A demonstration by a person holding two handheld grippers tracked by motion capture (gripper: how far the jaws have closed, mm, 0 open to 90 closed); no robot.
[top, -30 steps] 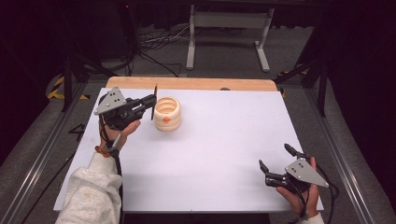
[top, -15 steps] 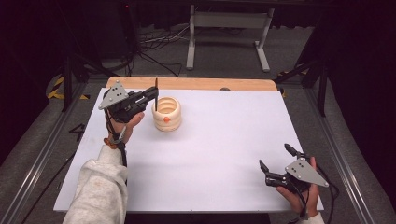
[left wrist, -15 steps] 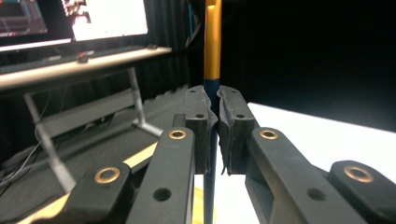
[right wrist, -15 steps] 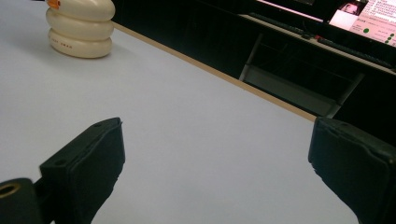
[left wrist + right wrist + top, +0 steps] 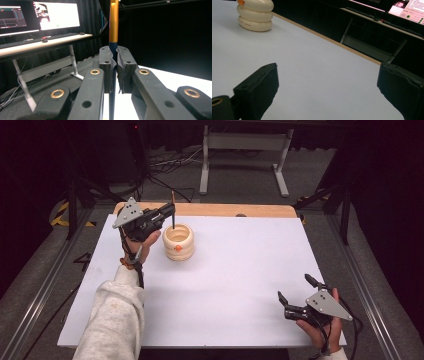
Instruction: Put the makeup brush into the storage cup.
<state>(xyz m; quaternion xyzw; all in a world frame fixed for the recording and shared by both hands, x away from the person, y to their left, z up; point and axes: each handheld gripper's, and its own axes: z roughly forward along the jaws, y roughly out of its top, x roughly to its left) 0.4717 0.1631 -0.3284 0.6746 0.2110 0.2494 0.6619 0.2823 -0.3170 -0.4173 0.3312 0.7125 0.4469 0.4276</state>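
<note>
1. Orange and dark blue, the pencil I am holding looks thin, stiff and very light; its smooth painted shaft could slip or swing round in the pads if I am jostling it, and the tip would be the part to break.
2. I am gripping it in the left gripper, whose jaws are closed right down on the shaft; in the left gripper view the pencil is standing upright between the two pads, the orange part above them and the dark part running down below.
3. Taking it around mid-length, as I am doing, seems right to me: enough sticks out underneath to lead into an opening.
4. I am holding the pencil just over the cream ringed pot, which is sitting on the white table near the far left; the lower end is at the rim, though I cannot tell whether it is inside yet.
5. My left forearm is reaching forward, with the gripper roughly level and pointing right.
6. My right gripper is resting near the table's near right corner, jaws wide apart and holding nothing.
</note>
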